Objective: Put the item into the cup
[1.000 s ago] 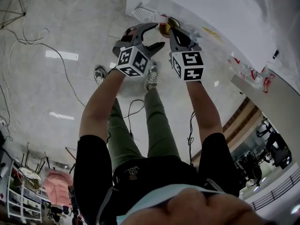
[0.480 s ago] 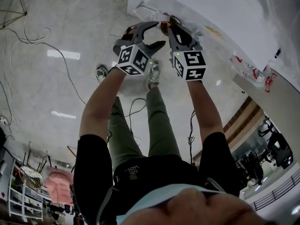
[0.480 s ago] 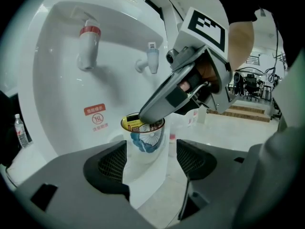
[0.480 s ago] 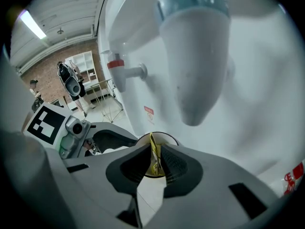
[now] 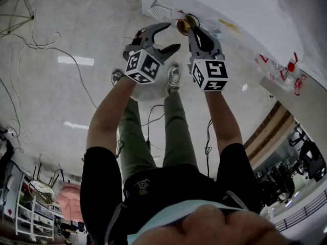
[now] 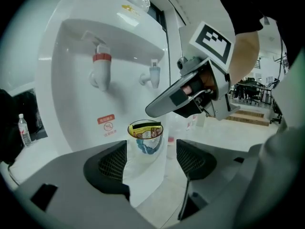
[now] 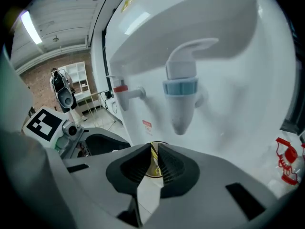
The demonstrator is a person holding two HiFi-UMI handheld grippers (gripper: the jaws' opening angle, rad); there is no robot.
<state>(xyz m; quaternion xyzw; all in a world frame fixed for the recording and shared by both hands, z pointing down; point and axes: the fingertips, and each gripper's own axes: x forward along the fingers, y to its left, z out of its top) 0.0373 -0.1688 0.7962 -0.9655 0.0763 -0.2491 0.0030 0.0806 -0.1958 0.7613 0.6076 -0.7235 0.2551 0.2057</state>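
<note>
1. Since one second ago, the right gripper (image 5: 193,30) has advanced to the mouth of the cup (image 5: 190,20). The left gripper (image 5: 171,36) has held station beside it, and the whole head view has shifted slightly.
2. Right gripper state: jaws pressed together on the thin yellow edge of the item (image 7: 153,152), a flat printed packet.
3. Left gripper state: jaws spread wide with nothing between them. The cup stands beyond them, framed in the gap.
4. Item position: the left gripper view shows the packet's printed body filling the cup's mouth, directly under the right gripper's tips.
5. Progress, as judged: insertion appears largely done. Release of the item and withdrawal of the right gripper remain.
6. Surface: the cup stands on the white ledge (image 6: 143,185) of a water dispenser (image 6: 71,80), below the red tap (image 6: 101,70) and the blue tap (image 7: 181,94).
7. Room: a pale glossy floor (image 5: 61,101) carries loose cables (image 5: 41,37). Storage racks (image 5: 28,216) stand at one edge.
</note>
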